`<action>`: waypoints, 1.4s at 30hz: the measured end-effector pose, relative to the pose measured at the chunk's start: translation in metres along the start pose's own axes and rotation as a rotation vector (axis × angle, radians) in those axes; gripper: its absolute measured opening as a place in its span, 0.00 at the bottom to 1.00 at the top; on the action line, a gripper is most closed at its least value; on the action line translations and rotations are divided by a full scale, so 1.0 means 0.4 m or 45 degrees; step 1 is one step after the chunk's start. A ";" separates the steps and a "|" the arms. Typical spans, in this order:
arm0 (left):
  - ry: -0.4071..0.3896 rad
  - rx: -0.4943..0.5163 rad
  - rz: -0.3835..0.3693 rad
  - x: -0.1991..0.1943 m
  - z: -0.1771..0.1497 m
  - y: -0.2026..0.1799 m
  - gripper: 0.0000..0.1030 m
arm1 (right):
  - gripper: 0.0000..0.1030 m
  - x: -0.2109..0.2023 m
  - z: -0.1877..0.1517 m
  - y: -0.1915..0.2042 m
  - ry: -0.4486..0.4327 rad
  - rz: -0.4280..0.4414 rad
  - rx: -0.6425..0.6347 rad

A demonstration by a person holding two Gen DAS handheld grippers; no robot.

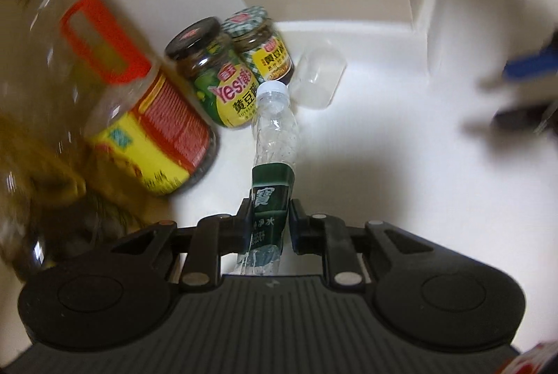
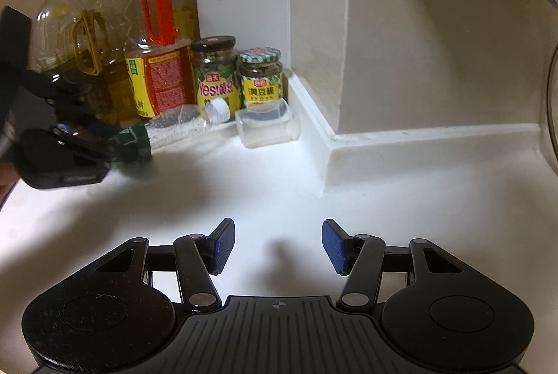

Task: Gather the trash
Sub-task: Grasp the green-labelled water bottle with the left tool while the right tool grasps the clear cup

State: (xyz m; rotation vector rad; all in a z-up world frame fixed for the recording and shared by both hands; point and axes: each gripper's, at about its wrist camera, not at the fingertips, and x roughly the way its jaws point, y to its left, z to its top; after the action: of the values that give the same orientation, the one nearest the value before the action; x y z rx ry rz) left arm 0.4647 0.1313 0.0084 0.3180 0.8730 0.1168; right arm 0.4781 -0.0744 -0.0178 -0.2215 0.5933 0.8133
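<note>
The left gripper (image 1: 270, 217) has its fingers clamped on the green-labelled lower part of an empty clear water bottle (image 1: 273, 137), one pad pressing each side of the label. The bottle runs straight out ahead of the fingers, its white cap (image 1: 272, 91) at the far end; in the right wrist view it is off the white worktop (image 2: 401, 192). Beyond the cap lies a clear plastic cup (image 1: 319, 77) on its side, and just left of the cap stand two lidded sauce jars (image 1: 212, 74), with large oil bottles (image 1: 115, 102) further left. The right gripper (image 2: 278, 245) hovers over bare worktop with its blue-padded fingers well apart and nothing between them, the bottle far ahead and to their left.
</note>
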 end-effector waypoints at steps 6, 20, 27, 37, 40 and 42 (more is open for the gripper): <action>0.004 -0.275 -0.148 -0.067 -0.050 0.073 0.18 | 0.54 0.039 0.044 0.036 -0.023 0.028 -0.049; -0.037 -0.630 -0.178 -0.126 -0.146 0.142 0.17 | 0.79 0.275 0.200 0.102 -0.046 -0.033 -0.305; -0.057 -0.721 -0.231 -0.117 -0.150 0.154 0.17 | 0.79 0.391 0.248 0.117 -0.023 -0.100 -0.455; -0.060 -0.790 -0.261 -0.114 -0.157 0.168 0.17 | 0.79 0.491 0.263 0.120 0.052 -0.134 -0.523; -0.056 -0.794 -0.257 -0.113 -0.156 0.168 0.17 | 0.73 0.497 0.257 0.125 0.053 -0.127 -0.525; -0.053 -0.799 -0.254 -0.114 -0.158 0.169 0.17 | 0.66 0.494 0.255 0.130 0.047 -0.121 -0.524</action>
State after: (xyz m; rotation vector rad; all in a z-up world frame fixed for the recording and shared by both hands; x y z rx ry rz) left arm 0.3889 0.1990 0.0258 -0.3512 0.7794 0.1907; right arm 0.5878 0.1237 -0.0465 -0.6376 0.4414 0.8346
